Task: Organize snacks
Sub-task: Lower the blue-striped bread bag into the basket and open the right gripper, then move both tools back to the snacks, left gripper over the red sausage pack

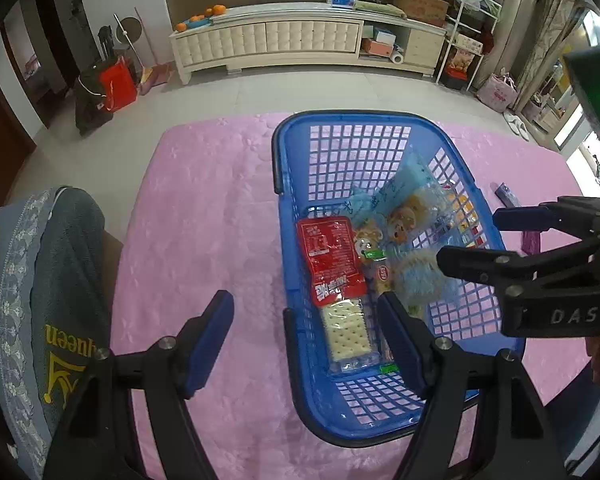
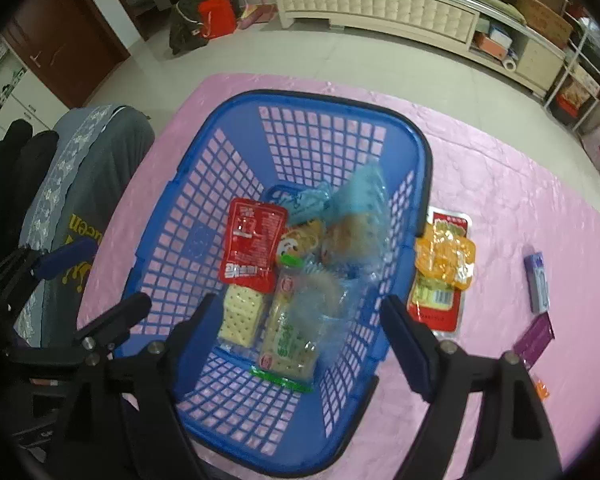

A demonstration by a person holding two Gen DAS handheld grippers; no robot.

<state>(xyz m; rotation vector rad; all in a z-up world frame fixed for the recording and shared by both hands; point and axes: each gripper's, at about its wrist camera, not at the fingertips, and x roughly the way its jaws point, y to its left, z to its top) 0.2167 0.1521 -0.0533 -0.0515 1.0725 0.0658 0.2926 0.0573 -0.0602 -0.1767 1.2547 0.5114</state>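
Note:
A blue plastic basket [image 1: 288,184] [image 2: 204,168] stands on the pink tablecloth. It holds a red packet [image 1: 330,256] [image 2: 252,240], a cracker pack [image 1: 346,332] [image 2: 240,314], a green-striped biscuit pack [image 2: 288,340] and clear blue bags of small cakes [image 1: 410,208] [image 2: 352,232]. My left gripper [image 1: 306,330] is open and empty over the basket's near left wall. My right gripper [image 2: 296,328] is open and empty above the basket; it also shows in the left wrist view [image 1: 470,240].
Outside the basket, to its right, lie a red and orange packet [image 2: 444,264], a lilac box [image 2: 537,282] and a purple bar [image 2: 534,338]. A chair draped with grey cloth [image 1: 52,280] stands at the table's left. A cream cabinet [image 1: 308,40] lines the far wall.

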